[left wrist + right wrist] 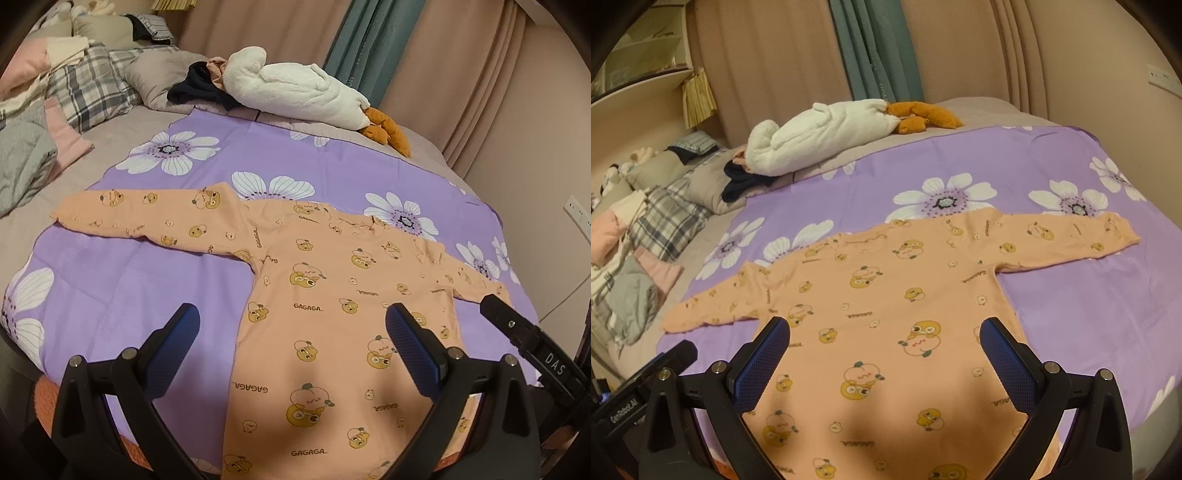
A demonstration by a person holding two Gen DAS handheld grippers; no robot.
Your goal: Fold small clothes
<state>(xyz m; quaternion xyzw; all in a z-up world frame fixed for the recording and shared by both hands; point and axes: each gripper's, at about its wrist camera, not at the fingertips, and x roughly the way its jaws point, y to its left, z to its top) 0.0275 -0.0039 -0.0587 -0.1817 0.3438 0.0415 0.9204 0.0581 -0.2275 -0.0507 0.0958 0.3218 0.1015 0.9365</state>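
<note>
A small peach long-sleeved shirt [325, 295] [886, 295] printed with cartoon ducks lies flat on a purple flowered sheet [129, 280] [1071, 306], both sleeves spread out sideways. My left gripper [291, 328] hovers open above the shirt's lower body near its left edge, nothing between its blue pads. My right gripper [882, 343] is also open over the lower body, holding nothing. The tip of the right gripper shows at the right edge of the left wrist view, and the left gripper's body shows at the lower left of the right wrist view.
A white plush goose [295, 92] [820, 140] with orange feet lies at the far side of the bed. Dark clothes [199, 88], a plaid pillow [88, 85] and a grey and pink pile [26, 155] sit at the left. Curtains [369, 40] hang behind.
</note>
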